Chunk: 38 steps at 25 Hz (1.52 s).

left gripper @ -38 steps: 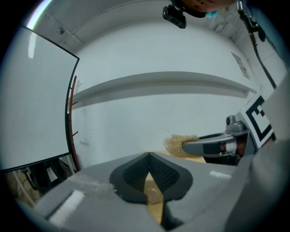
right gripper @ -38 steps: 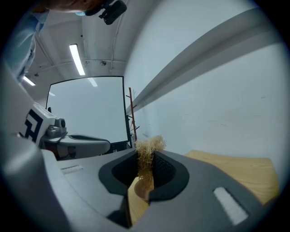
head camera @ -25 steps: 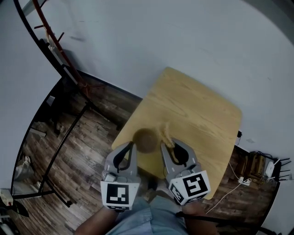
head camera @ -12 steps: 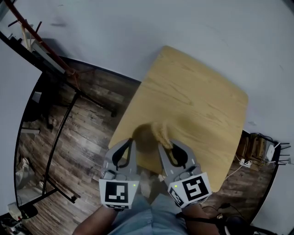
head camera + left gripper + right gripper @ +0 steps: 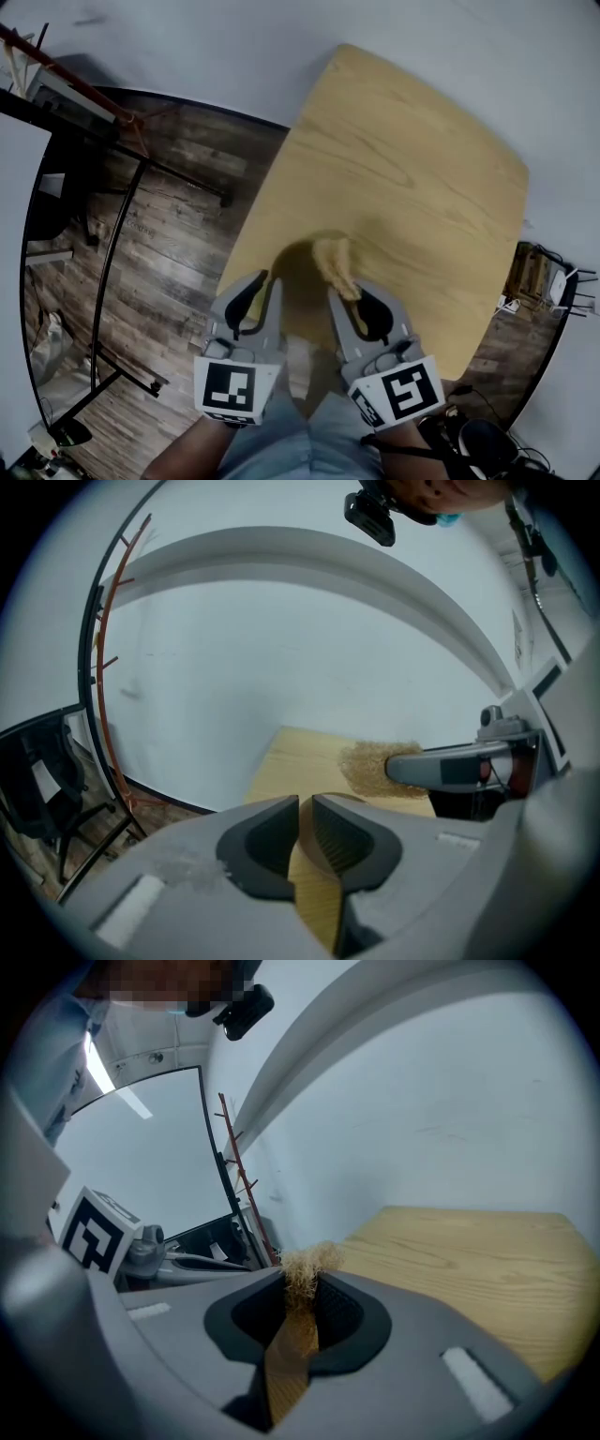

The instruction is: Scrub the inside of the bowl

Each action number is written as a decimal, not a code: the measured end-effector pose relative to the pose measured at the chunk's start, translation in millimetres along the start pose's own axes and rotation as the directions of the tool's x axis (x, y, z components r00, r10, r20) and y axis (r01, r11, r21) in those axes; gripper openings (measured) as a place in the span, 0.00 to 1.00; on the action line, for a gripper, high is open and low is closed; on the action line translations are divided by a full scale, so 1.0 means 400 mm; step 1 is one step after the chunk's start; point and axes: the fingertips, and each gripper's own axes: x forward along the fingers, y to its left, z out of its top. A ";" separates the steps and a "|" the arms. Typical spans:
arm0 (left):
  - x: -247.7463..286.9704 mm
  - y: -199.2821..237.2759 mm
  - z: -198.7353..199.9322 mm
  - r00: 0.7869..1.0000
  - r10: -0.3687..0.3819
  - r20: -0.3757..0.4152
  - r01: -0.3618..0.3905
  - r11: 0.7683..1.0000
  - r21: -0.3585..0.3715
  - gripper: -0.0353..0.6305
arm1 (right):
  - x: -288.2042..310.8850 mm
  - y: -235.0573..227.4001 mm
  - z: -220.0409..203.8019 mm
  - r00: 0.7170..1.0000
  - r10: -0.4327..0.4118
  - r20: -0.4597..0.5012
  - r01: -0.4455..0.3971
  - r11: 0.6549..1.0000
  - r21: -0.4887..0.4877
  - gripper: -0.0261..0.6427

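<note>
- We see the left gripper [image 5: 265,281] at the near edge of the wooden table [image 5: 422,169], just left of the right gripper [image 5: 349,295].
- In the left gripper view, its jaws are pressed together on a thin brown edge, which we read as the rim of the bowl [image 5: 298,277].
- The bowl sits at the table's near-left corner, between the two grippers. It is motion-blurred in the head view, so we cannot make out its interior.
- In the right gripper view, the right gripper's jaws pinch a tan fibrous scrubber [image 5: 305,1265]. A frayed tuft stands above the jaw tips and a flat tan strip runs down between the pads.
- In the head view, the scrubber projects forward from the right gripper and lies over the right side of the bowl. We cannot tell whether it touches the bowl.
- The left gripper view shows the scrubber to the right of its own jaws, at the tip of the right gripper.
- A dark plank floor [image 5: 159,244] lies to the left of the table.
</note>
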 end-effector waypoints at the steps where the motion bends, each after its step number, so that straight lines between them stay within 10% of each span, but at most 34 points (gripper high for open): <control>1: 0.006 0.001 -0.009 1.000 -0.008 -0.011 0.008 1.000 -0.005 0.13 | 0.005 -0.001 -0.004 1.000 -0.003 -0.004 0.003 1.000 0.002 0.13; 38: 0.091 0.009 -0.041 0.989 -0.127 -0.071 0.127 0.992 -0.014 0.11 | 0.084 0.004 -0.114 0.985 0.010 -0.170 -0.009 1.000 0.008 0.13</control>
